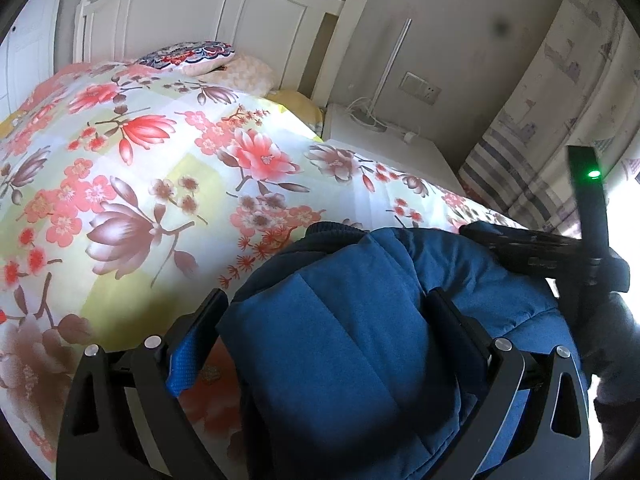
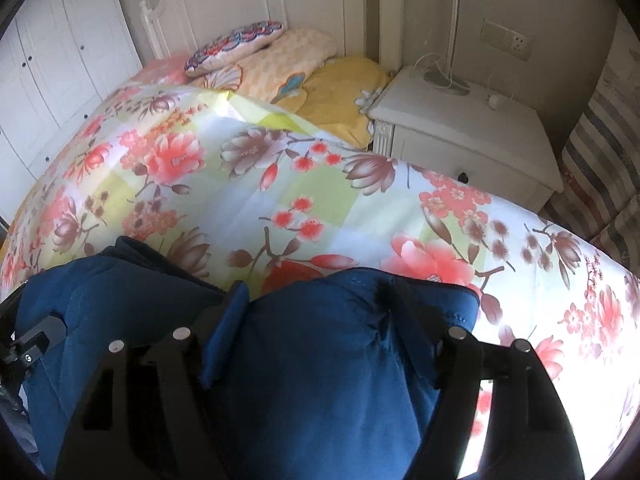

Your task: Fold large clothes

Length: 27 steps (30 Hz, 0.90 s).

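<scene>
Blue padded jacket (image 1: 360, 320): bunched in thick folds on the near part of the bed, over the floral quilt (image 1: 160, 168); dark ribbed collar at its far end.

Left hand-held gripper (image 1: 328, 312): jaws wide, a fat fold of the jacket filling the gap between them; the right finger presses into the cloth, the left finger (image 1: 192, 344) seems to stand just clear of it. Whether the fold is gripped cannot be told.

Right hand-held gripper (image 2: 316, 312): jaws wide, a fold of the jacket (image 2: 320, 360) bulging up between them; the cloth is puckered against the right finger. Whether the pads press cannot be told.

Open room: broad clear quilt beyond the jacket, running to the pillows (image 2: 280, 52) and white headboard (image 1: 192, 12).

Edges: right side of the bed drops beside a white nightstand (image 2: 472, 132) and striped curtain (image 2: 600, 168); white wardrobe doors (image 2: 60, 72) lie past the left side.
</scene>
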Available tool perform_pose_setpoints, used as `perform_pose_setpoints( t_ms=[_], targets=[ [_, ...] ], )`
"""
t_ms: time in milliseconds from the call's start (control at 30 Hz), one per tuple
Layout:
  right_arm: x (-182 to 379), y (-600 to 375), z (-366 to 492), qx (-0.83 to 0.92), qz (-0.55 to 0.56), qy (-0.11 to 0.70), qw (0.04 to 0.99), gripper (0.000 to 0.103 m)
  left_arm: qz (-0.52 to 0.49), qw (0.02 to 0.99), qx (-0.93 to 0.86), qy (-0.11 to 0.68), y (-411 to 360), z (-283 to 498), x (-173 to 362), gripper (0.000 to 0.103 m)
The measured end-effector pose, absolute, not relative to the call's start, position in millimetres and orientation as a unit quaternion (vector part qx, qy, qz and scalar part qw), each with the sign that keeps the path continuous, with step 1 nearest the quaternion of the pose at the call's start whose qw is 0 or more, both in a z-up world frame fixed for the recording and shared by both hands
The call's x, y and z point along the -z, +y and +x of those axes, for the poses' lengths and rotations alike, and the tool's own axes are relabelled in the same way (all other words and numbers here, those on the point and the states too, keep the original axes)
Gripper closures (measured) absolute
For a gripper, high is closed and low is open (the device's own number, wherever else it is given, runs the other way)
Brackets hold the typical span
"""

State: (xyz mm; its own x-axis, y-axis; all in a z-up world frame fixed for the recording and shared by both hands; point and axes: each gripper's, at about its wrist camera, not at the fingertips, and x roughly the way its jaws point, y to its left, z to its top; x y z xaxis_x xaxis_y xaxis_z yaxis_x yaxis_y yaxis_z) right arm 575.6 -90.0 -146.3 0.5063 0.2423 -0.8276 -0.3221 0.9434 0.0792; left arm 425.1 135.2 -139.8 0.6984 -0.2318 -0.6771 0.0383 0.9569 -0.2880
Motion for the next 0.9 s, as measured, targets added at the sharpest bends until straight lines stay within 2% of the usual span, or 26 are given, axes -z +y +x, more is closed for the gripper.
perform_pose_setpoints(
  t_ms=[133,267,433,533,600,700,800,900],
  targets=[
    [112,-96,540,-0.131,-0.049,0.433,0.891,0.028,-0.128,0.911,0.076,0.384,136,427,141,0.004],
    [77,-84,456,-0.190,-0.054,0.378,0.905,0.027,-0.168,0.893,0.102,0.405,148,432,138,0.004],
    [72,-59,341,-0.259,-0.112,0.334,0.899,0.022,-0.159,0.931,0.086,0.318,150,399,71,0.004],
    [80,-33,310,-0.270,-0.146,0.327,0.894,0.022,-0.106,0.933,0.116,0.323,121,409,52,0.004],
    [88,-5,295,-0.272,-0.177,0.312,0.893,0.022,-0.069,0.923,0.127,0.356,102,428,62,0.004],
    [110,38,278,-0.254,-0.245,0.306,0.884,0.022,-0.022,0.896,0.115,0.428,88,460,107,0.004],
    [143,70,263,-0.212,-0.343,0.268,0.875,0.022,-0.097,0.882,0.150,0.436,113,466,134,0.004],
    [145,66,264,-0.218,-0.332,0.275,0.875,0.022,-0.108,0.885,0.148,0.428,125,453,128,0.004]
  ],
)
